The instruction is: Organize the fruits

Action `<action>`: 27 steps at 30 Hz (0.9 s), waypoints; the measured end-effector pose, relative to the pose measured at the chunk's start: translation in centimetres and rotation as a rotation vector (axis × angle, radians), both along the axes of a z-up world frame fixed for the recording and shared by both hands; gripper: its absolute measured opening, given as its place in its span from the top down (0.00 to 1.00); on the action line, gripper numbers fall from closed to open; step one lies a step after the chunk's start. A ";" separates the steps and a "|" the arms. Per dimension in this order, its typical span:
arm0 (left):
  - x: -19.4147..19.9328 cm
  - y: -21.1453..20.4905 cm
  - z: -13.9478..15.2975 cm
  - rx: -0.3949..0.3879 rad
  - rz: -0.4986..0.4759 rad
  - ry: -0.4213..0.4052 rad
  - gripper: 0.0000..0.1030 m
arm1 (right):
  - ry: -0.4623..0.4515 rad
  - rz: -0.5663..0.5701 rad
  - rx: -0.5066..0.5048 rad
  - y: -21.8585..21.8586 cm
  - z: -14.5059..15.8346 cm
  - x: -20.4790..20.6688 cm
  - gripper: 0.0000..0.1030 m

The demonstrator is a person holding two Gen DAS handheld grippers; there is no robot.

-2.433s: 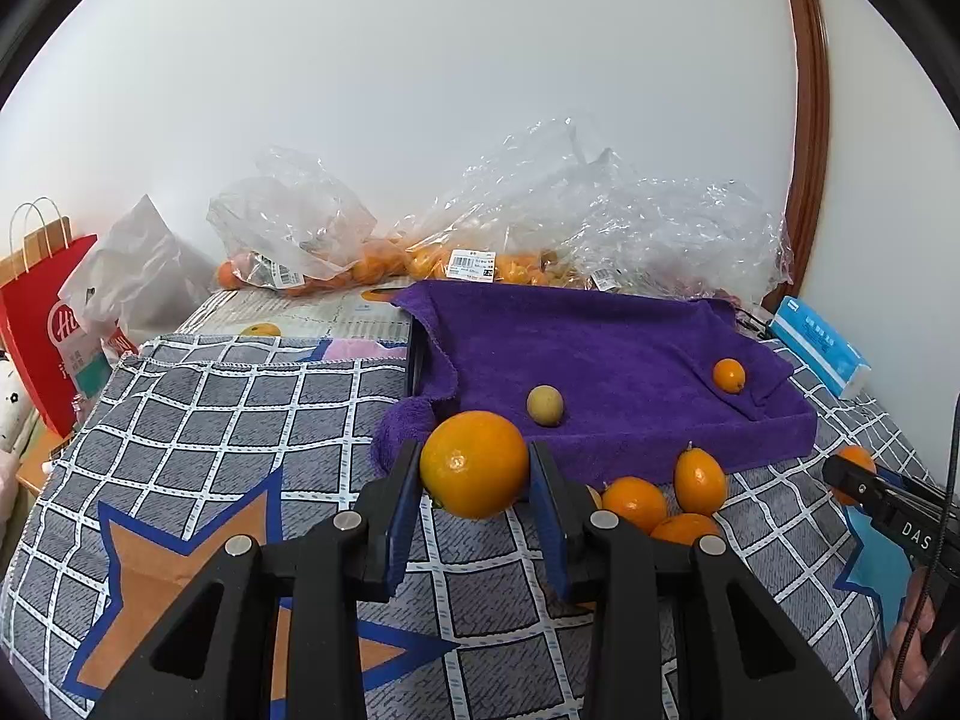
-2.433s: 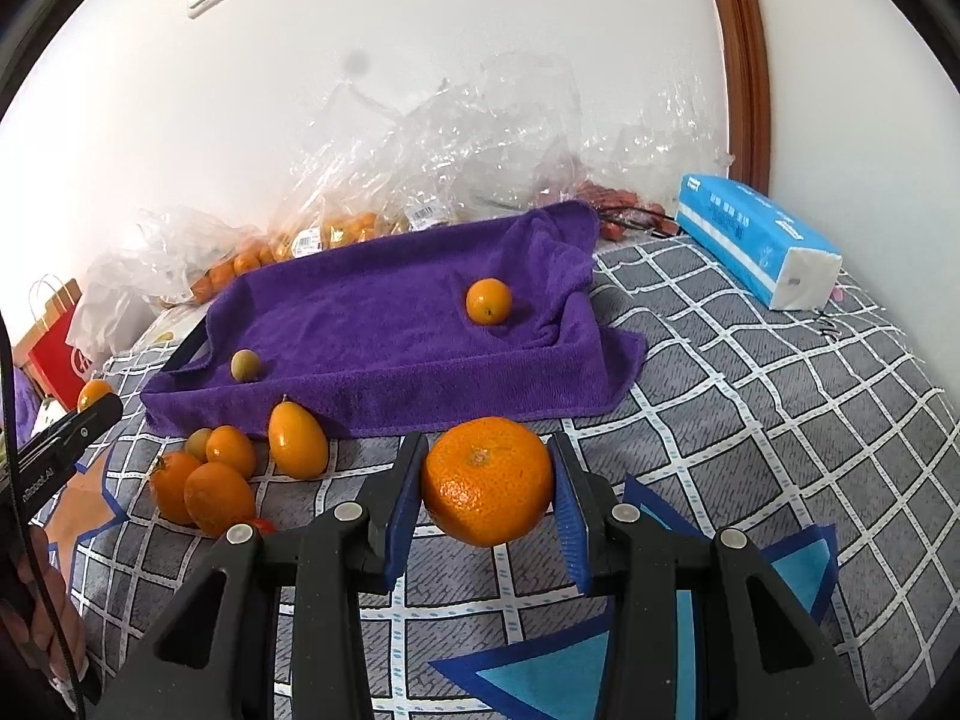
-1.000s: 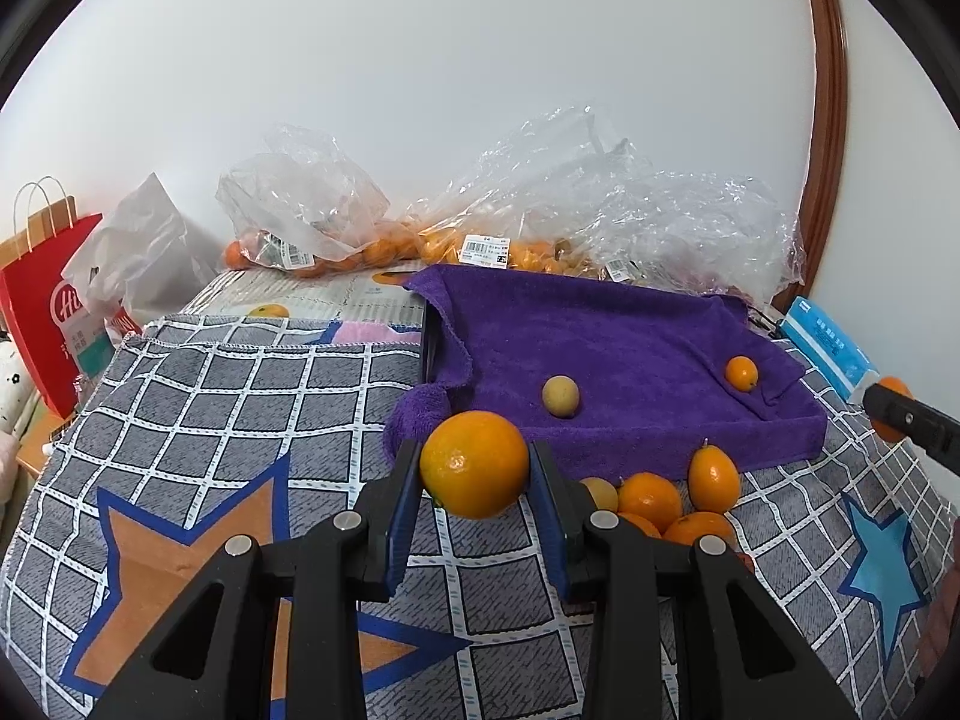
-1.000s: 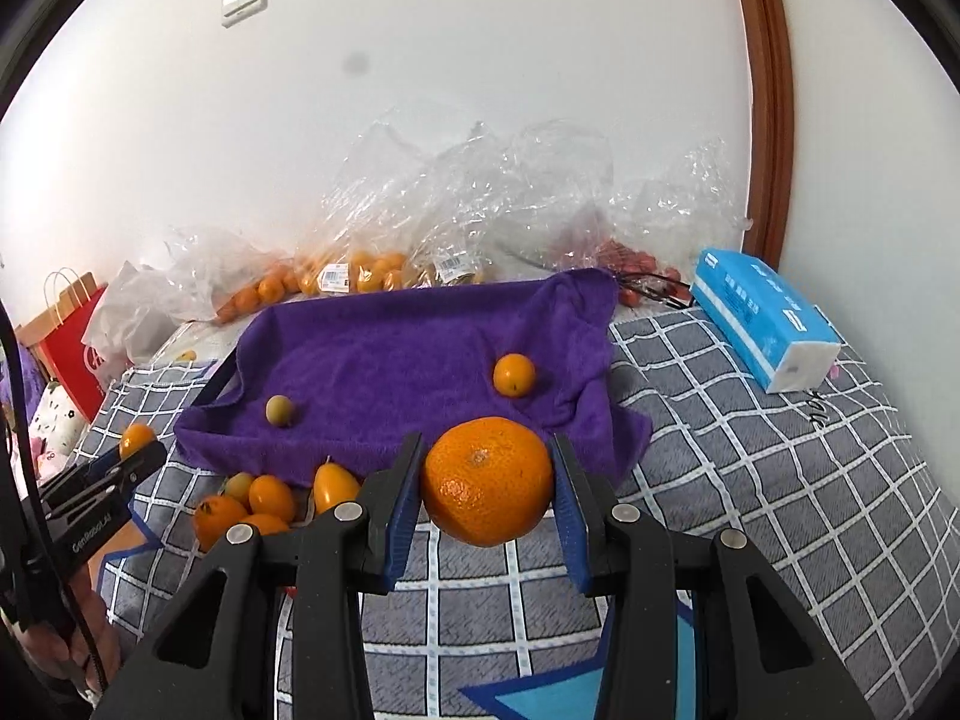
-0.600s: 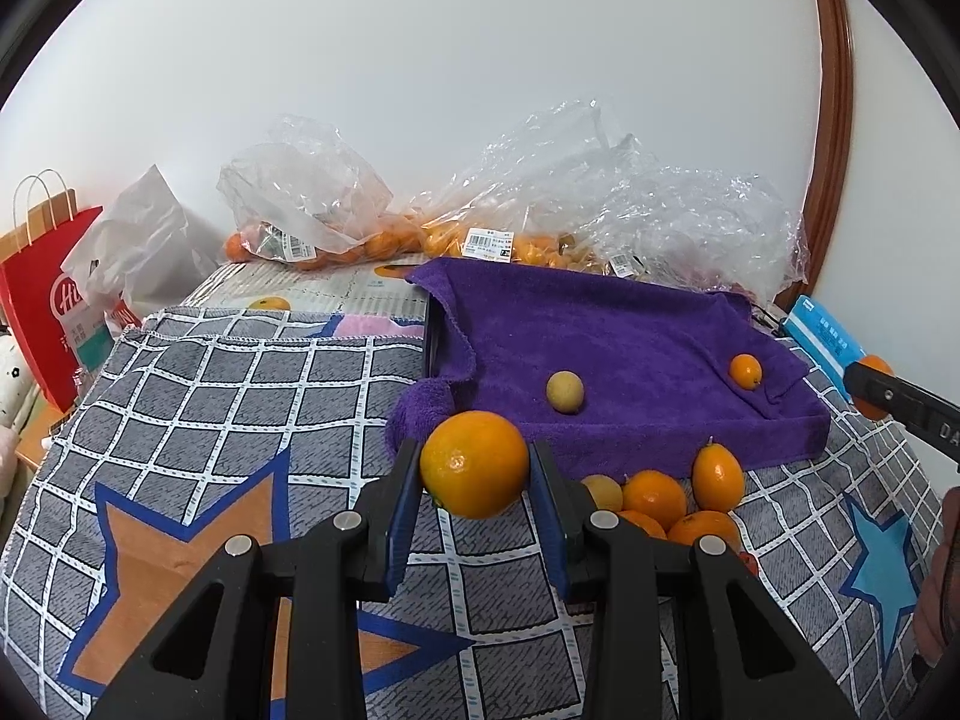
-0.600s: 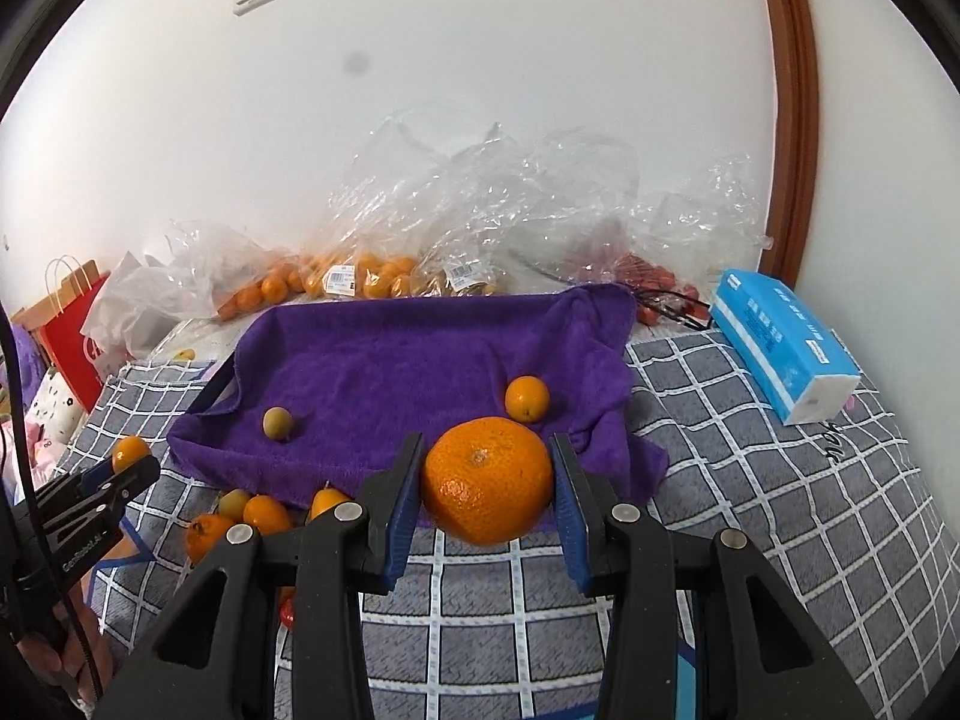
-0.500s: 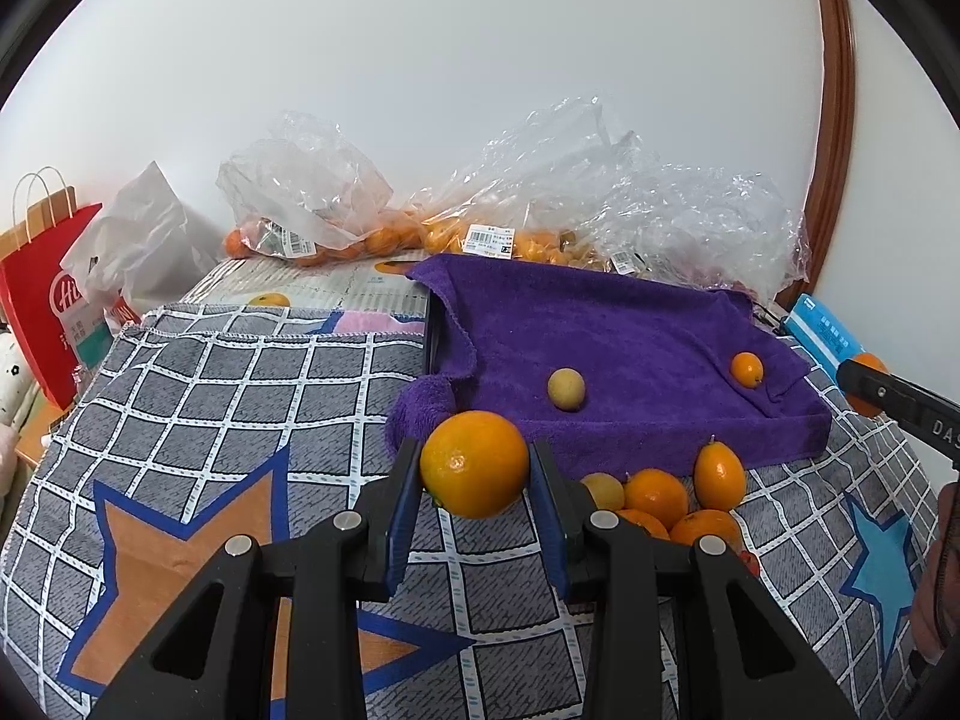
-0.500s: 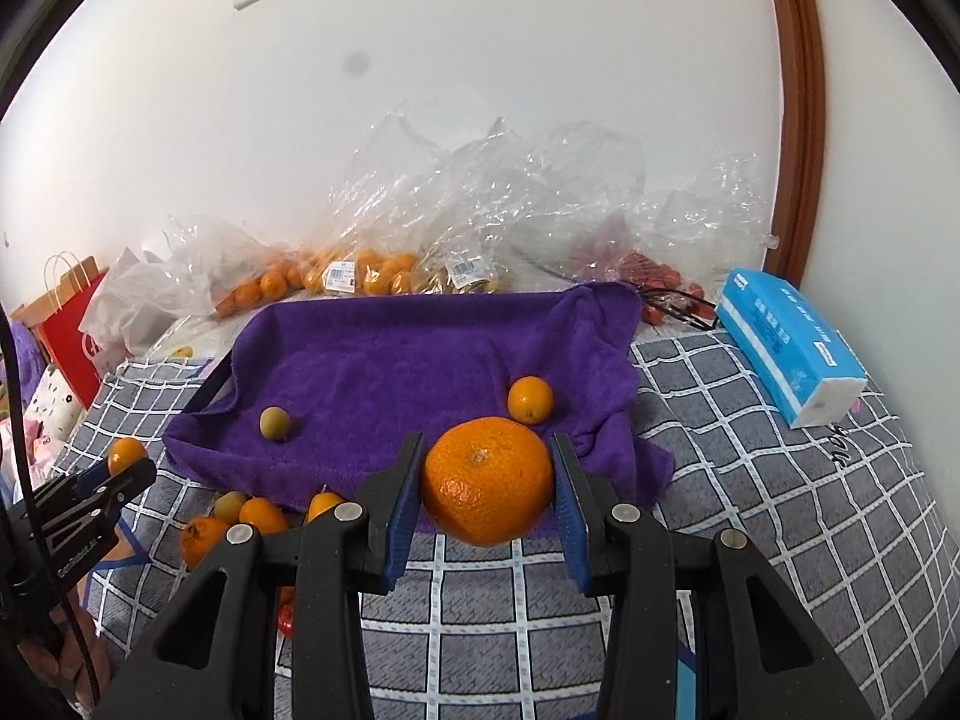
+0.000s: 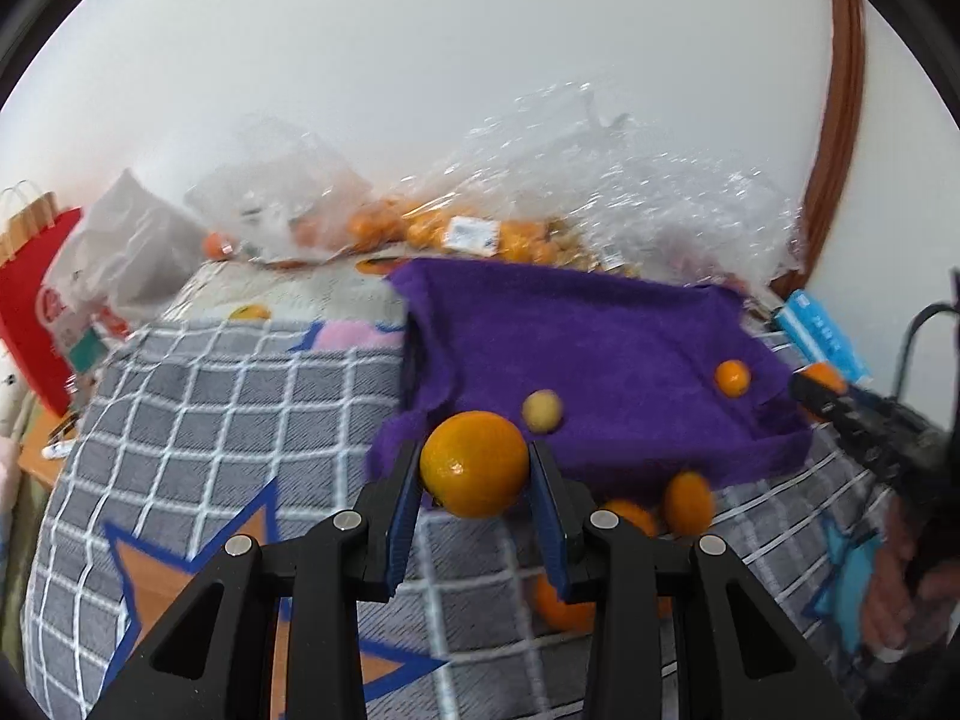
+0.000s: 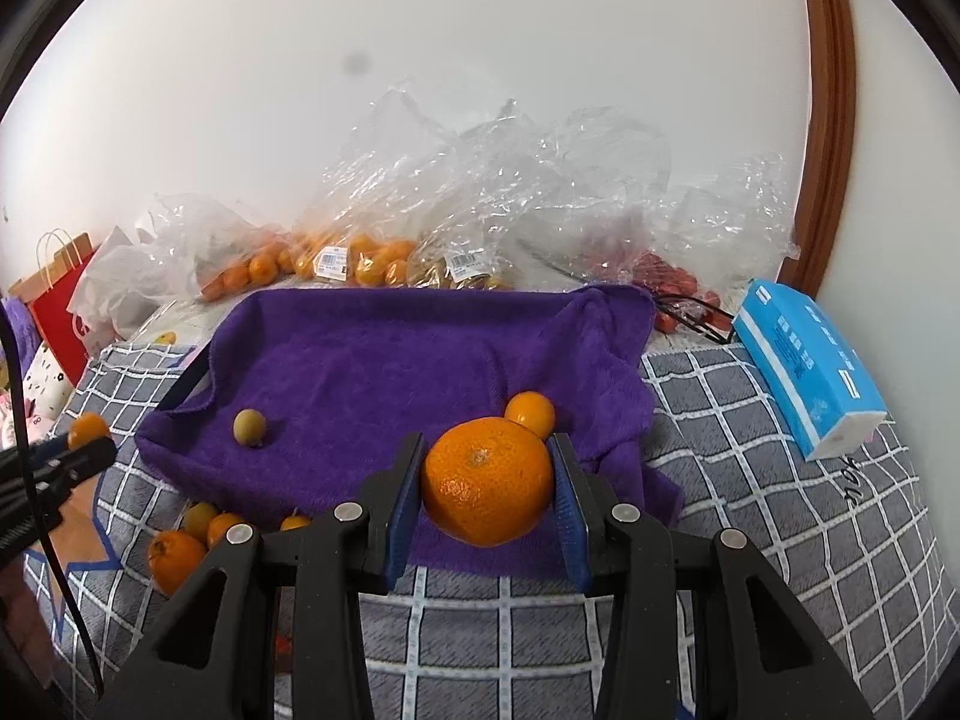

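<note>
Plainly, what the coming move turns on is that the purple terry towel draped over a shallow tray (image 10: pixel 384 360) lies ahead of and below both sets of fingers, so each held fruit has to travel forward and down to reach it. The right gripper (image 10: pixel 486 489) pinches a large round orange mandarin (image 10: pixel 487 480) between its blue-padded fingers (image 10: pixel 403 483), one pad pressed on each flank, stem scar facing the camera; the fruit is round, so no long axis matters. It hangs over the near right part of the towel, just before a small orange kumquat (image 10: pixel 529 414) already lying there, and this hand looks the nearer to a drop. The left gripper (image 9: pixel 474 468) likewise clamps a smooth round orange (image 9: pixel 474 463), held at the towel's near left corner, more over the grey checked bedspread (image 9: pixel 198 420) than over the cloth. A small yellow-green round fruit (image 9: pixel 542 411) sits on the towel just beyond it. Loose small orange fruits (image 10: pixel 180 549) lie on the bedspread before the towel's front edge, still unsorted. Clear plastic bags of fruit (image 10: pixel 372 252) and a blue tissue pack (image 10: pixel 804 366) stand well beyond and to the right.
</note>
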State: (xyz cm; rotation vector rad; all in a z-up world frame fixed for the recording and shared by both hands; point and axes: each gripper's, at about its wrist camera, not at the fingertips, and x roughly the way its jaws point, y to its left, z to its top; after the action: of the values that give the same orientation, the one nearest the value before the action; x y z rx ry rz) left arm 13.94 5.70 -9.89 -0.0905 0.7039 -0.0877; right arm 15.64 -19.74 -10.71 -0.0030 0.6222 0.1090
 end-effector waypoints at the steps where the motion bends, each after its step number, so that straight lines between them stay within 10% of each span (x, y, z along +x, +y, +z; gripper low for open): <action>1: 0.6 -0.3 0.4 0.006 0.003 0.002 0.68 | -0.002 0.002 0.003 -0.1 0.0 0.3 0.61; 27: 8.9 -1.3 -4.0 -0.020 0.033 0.189 0.68 | 0.109 -0.003 0.011 -0.8 -4.0 4.7 0.61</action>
State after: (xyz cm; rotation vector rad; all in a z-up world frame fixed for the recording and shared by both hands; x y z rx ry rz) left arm 22.83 4.40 -13.84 -0.1310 0.8904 -0.0554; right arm 20.38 -20.53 -14.71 0.0145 0.7306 0.1106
